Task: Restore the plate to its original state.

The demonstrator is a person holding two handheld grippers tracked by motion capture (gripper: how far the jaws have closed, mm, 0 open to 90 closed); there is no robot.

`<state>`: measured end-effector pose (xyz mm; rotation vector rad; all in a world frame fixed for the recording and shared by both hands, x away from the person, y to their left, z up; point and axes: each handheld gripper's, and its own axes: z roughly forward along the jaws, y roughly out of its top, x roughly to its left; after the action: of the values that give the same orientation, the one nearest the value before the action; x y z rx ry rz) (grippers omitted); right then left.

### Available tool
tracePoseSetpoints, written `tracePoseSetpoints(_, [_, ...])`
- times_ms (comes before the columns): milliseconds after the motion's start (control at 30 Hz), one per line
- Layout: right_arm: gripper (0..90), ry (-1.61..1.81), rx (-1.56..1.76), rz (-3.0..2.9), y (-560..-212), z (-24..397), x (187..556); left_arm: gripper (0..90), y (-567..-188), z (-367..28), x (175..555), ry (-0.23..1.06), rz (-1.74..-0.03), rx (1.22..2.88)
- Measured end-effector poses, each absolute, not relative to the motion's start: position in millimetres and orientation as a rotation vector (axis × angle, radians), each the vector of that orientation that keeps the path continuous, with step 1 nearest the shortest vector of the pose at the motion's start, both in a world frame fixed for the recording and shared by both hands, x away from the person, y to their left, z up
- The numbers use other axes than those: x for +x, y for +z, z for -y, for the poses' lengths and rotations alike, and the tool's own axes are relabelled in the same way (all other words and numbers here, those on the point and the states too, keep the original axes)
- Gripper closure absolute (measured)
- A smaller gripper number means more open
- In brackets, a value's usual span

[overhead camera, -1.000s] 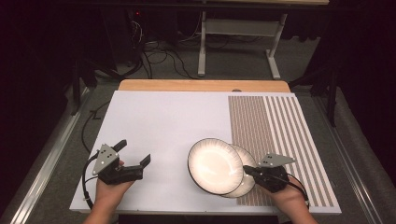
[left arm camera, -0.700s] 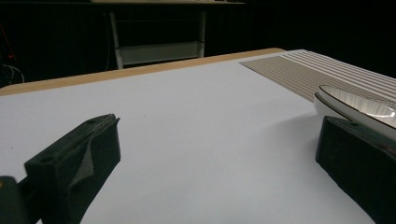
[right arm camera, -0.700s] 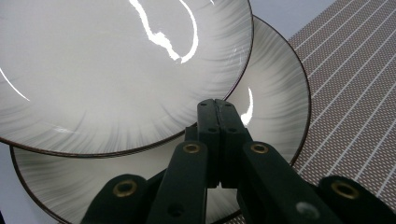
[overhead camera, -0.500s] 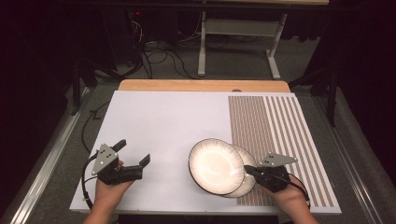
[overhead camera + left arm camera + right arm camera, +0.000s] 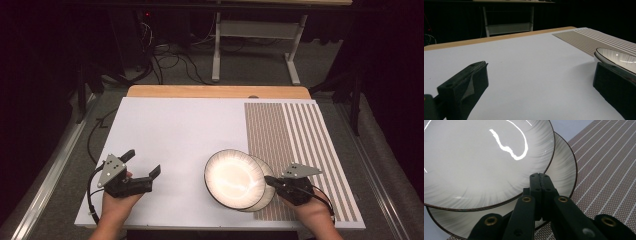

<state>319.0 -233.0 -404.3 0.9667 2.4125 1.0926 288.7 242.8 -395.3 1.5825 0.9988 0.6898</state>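
Observation:
Two grey-white plates with dark rims are stacked off-centre at the front right. The upper plate [image 5: 233, 178] [image 5: 481, 157] overlaps the lower plate [image 5: 268, 194] [image 5: 564, 172], which lies partly on the striped mat [image 5: 295, 140]. My right gripper [image 5: 268, 181] [image 5: 540, 176] is shut, its joined tips at the upper plate's right rim, over the lower plate; nothing shows between the jaws. My left gripper [image 5: 142, 163] [image 5: 540, 100] hovers open over the bare white board at the front left, holding nothing. A plate's rim [image 5: 617, 56] shows beyond its right jaw.
The white board [image 5: 180, 135] covers a wooden table whose edge [image 5: 215, 91] shows at the back. Beyond the table, on the dark floor, are a metal stand [image 5: 255, 30] and cables [image 5: 165, 55]. A rail [image 5: 55, 165] runs along the left.
Almost nothing: the upper plate and my right gripper have edged slightly to the right. The left gripper stays open in place.

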Motion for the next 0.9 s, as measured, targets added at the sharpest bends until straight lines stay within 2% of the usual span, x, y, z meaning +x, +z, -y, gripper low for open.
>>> tracePoseSetpoints(900, [90.0, 1.078, 1.011, -2.323, -394, 254, 316, 0.7, -395, -238, 288, 0.700, -0.980, 1.604])
